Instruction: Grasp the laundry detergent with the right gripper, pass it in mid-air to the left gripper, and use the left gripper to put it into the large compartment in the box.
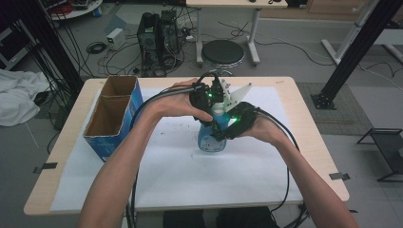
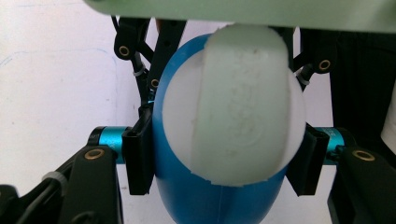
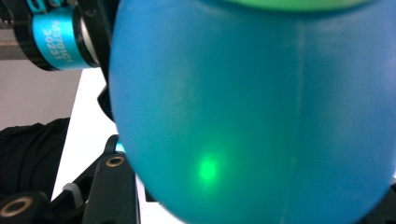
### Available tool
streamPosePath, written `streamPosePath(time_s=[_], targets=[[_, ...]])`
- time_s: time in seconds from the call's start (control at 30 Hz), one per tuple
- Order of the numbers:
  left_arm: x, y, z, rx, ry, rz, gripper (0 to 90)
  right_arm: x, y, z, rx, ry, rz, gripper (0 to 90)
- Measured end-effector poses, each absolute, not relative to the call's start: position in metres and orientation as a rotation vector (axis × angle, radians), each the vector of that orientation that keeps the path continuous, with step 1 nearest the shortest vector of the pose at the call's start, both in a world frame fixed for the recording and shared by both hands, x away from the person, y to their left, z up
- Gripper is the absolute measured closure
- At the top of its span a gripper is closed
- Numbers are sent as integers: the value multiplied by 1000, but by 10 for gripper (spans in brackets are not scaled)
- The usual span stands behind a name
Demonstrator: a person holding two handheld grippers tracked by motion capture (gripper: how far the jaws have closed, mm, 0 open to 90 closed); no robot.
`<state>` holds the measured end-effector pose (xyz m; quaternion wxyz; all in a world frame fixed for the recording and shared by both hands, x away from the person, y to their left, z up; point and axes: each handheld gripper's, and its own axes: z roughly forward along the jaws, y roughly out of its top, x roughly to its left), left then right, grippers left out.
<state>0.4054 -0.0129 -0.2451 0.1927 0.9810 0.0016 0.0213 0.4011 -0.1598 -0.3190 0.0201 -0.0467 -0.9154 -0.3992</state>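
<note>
A workshop floor strewn with cables, a round stool at twelve o'clock and a computer tower lie beyond the wooden counter (image 1: 304, 156), most of whose top a white sheet (image 1: 190, 175) covers. Near the middle of that sheet stands a blue spray bottle (image 1: 212, 140), upright, with a white cap and trigger head. The left gripper (image 1: 215, 102) comes over it from ten o'clock; in the left gripper view its jaws press the blue body on both flanks just below the white cap (image 2: 238, 102), so it is clamped on the bottle. The right gripper (image 1: 227, 129) sits at the bottle's three o'clock side, low against the body; its own view is close on blue plastic, and I cannot tell whether its jaws are closed on it. A blue cardboard box (image 1: 111, 116) with two open compartments stands at nine o'clock, well apart.

To do this hold well, I judge the left grip should stay square on the widest part, since the rounded plastic could slip or twist. The right gripper ought to steady the lower body before any lifting, keeping the bottle vertical.
</note>
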Motion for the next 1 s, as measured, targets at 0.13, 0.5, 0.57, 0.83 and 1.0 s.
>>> streamPosePath(time_s=[0.13,0.5,0.57,0.83,1.0], targets=[[406,-12,-245,2745,6,66,379,402,-160,-319,-140,-2841,-1254,431],[407,-9,-245,2756,19,47,379,404,-161,-320,-160,-2831,-1265,366],[407,-9,-246,2760,20,53,379,404,-161,-320,-160,-2836,-1272,357],[407,-7,-247,2754,26,38,378,403,-162,-318,-164,-2825,-1271,325],[408,-6,-246,2754,27,32,378,403,-163,-317,-175,-2828,-1270,310]])
